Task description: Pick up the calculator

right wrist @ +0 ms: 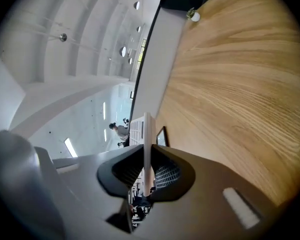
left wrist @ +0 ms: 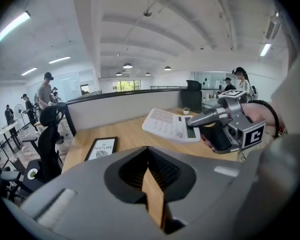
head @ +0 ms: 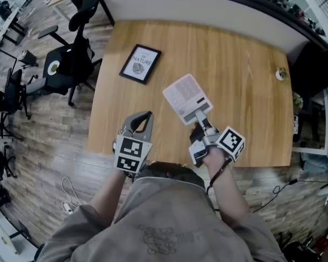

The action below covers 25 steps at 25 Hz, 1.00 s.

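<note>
My right gripper (head: 199, 116) is shut on the near edge of the white calculator (head: 187, 97) and holds it in the air above the wooden table (head: 246, 53). In the right gripper view the calculator (right wrist: 148, 134) stands edge-on as a thin white slab, pinched between the dark pads (right wrist: 160, 176). The left gripper view shows the calculator (left wrist: 170, 125) held level, keys up, by the right gripper (left wrist: 210, 119). My left gripper (head: 147, 115) hovers over the table's near edge to the left of the calculator. Its tips meet with nothing between them (left wrist: 149, 169).
A black-framed print (head: 140, 63) lies at the table's far left. A small potted plant (head: 281, 73) stands at the far right edge. A black office chair (head: 71, 59) is on the floor to the left. A cable (head: 68, 198) lies on the floor near my feet.
</note>
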Each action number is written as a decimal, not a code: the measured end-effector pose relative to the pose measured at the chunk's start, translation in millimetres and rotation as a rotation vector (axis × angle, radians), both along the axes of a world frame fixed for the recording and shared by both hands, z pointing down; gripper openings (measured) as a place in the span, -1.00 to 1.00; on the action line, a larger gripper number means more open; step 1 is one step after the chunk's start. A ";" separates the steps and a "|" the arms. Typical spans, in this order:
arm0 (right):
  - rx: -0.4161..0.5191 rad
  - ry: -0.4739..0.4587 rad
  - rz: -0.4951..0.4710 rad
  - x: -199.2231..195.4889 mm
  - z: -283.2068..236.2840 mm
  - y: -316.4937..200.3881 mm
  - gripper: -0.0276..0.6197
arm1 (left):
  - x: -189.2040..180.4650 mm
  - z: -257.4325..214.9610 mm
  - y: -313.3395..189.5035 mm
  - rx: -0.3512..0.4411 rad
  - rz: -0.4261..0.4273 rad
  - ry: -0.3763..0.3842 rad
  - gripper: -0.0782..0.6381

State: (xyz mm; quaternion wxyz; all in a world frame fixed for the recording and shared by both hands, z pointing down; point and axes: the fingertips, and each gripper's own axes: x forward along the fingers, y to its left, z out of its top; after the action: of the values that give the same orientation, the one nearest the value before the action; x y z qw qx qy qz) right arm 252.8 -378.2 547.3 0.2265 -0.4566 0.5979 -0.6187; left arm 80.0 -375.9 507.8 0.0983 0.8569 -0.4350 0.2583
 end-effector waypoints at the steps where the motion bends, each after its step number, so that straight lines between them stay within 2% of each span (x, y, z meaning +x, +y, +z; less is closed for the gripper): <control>1: 0.024 -0.004 0.008 -0.4 -12.4 -1.0 -0.75 | -1.9 -7.9 -2.5 0.015 0.003 0.005 -0.78; 6: 0.153 -0.025 0.045 13.8 -73.1 -1.2 -0.75 | 0.4 -50.9 -12.9 0.102 0.013 0.037 -0.78; 16: 0.360 -0.001 0.111 51.2 -174.5 25.8 -0.75 | 16.3 -135.7 -10.4 0.256 0.072 0.073 -0.78; 20: 0.380 -0.035 0.150 62.8 -188.3 41.4 -0.75 | 26.7 -152.5 -5.2 0.294 0.110 0.081 -0.78; 25: 0.380 -0.055 0.186 72.2 -189.9 59.3 -0.75 | 36.7 -154.1 0.9 0.293 0.150 0.088 -0.78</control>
State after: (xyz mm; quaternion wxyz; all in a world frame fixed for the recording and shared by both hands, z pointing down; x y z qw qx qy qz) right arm 324.9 -318.9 357.4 0.3806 -0.4419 0.6527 -0.4836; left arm 116.7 -375.0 353.7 -0.0286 0.9026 -0.3983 0.1611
